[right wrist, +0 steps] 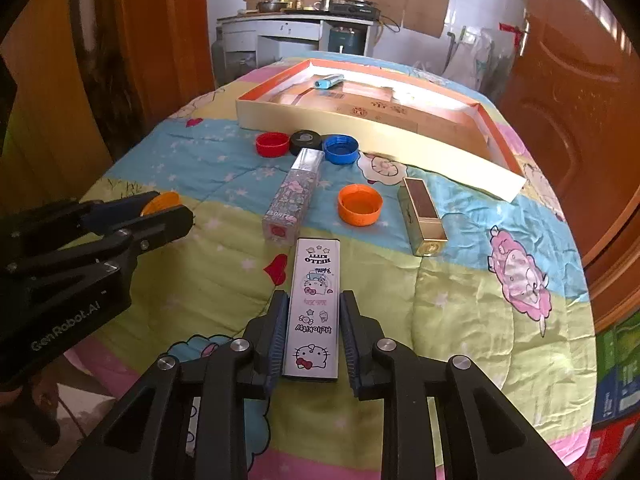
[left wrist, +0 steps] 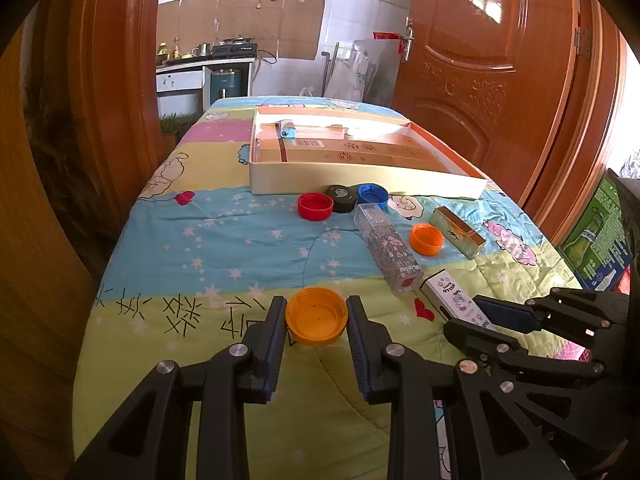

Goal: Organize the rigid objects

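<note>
My left gripper is shut on a yellow-orange bottle cap, its fingers touching both sides, low over the quilt. My right gripper straddles a white Hello Kitty box; both fingers sit against its long sides. Farther on lie a clear floral lip box, an orange cap, a gold lipstick box, and red, black and blue caps. A shallow cardboard tray holds a blue lighter.
The quilted bed surface drops off at left and right edges. Wooden doors flank the far end. Green cartons stand to the right of the bed. A kitchen counter lies beyond.
</note>
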`<state>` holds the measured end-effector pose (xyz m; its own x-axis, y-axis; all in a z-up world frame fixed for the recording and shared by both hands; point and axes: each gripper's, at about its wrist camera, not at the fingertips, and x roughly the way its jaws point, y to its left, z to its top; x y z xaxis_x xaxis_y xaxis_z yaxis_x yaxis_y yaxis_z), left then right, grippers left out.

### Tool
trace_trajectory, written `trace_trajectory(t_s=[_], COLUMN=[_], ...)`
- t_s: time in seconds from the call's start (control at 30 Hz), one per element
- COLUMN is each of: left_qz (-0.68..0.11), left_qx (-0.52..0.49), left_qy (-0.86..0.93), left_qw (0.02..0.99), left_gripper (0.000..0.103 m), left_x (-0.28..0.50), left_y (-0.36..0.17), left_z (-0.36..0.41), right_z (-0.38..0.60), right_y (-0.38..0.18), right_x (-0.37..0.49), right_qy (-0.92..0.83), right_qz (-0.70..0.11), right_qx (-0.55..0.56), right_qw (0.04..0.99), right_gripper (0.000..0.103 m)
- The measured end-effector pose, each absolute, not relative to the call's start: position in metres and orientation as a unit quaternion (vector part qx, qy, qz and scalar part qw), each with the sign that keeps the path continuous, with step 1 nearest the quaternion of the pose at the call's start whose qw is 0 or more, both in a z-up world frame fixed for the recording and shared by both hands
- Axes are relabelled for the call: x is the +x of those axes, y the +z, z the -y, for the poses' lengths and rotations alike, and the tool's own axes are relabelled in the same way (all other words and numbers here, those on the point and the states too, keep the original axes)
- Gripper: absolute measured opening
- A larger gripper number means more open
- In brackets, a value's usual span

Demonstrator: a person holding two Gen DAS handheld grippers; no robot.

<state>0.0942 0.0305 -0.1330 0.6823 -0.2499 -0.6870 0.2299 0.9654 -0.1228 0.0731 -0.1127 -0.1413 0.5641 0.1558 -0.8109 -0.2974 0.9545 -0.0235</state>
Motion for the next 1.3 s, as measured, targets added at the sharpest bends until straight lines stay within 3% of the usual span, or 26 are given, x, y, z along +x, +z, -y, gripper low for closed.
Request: trace_trajectory(t_s=[1.3], left_qz=[-0.340], left_qx=[0.004], left_qy=[-0.121], left_qw=[0.932], left_gripper=[0.030], left_x=[0.133], left_y=[-0.084], left_z=[-0.005], right_z=[0.158], right_y=[-0.091], right_x=[0.095], right_qy=[0.117], right_qz=[-0.393], right_qx=[-0.015], right_qw=[0.912], right_gripper=[0.026])
